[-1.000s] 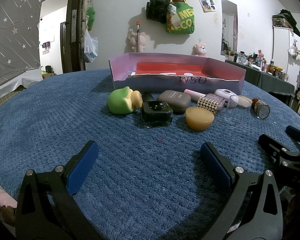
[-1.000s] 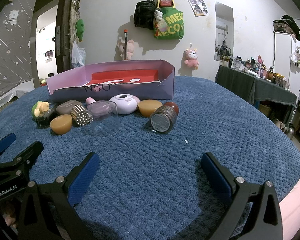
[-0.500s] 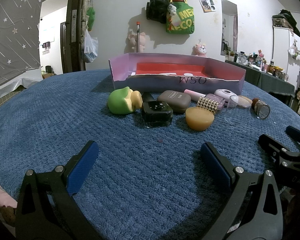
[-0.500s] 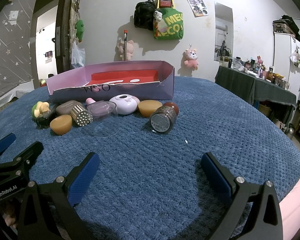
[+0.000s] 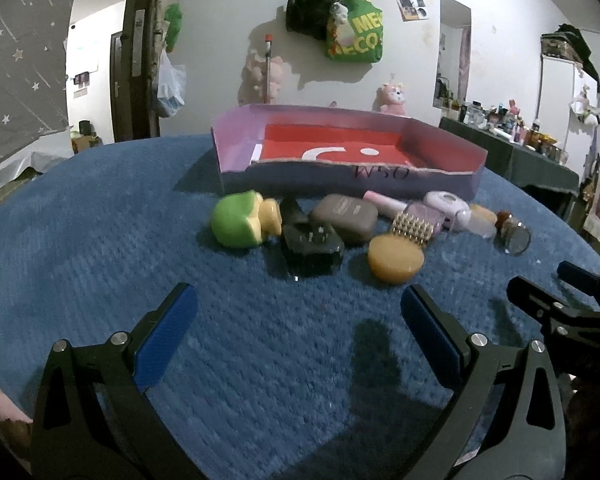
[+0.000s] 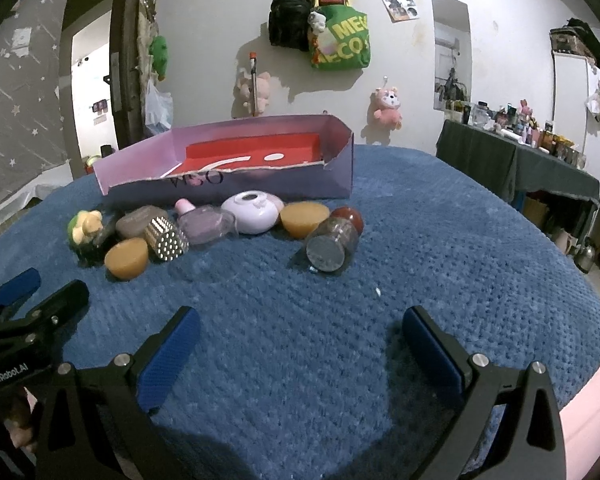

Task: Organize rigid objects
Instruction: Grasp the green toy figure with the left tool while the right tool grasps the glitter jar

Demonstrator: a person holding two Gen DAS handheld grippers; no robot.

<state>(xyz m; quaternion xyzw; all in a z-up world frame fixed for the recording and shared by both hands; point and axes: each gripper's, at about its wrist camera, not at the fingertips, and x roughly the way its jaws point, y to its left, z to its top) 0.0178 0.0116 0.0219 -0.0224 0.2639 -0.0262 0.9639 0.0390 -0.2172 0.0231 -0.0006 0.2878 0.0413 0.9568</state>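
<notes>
black bottle (image 5: 312, 250) ahead of fingers (image 5: 166, 336) (apart)

One box (image 5: 340, 178), two amber domes (image 6: 126, 258) (image 6: 303, 219), one green toy (image 5: 236, 222), one black bottle (image 5: 312, 250), one grey case (image 5: 346, 216), one studded bottle (image 6: 188, 226), one jar (image 6: 332, 240), one white compact (image 6: 252, 212).

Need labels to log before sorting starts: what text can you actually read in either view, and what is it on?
"WSO": handwritten on the front wall of the purple box.
"GenRobot.AI": on the body of the left tool, seen from the right wrist view.
"ME..." over "...ECO...": partial white letters on the green bag hanging on the wall.
Brown case: small print, too blurred to read.
Wall posters and shelf bottles: unreadable.
</notes>
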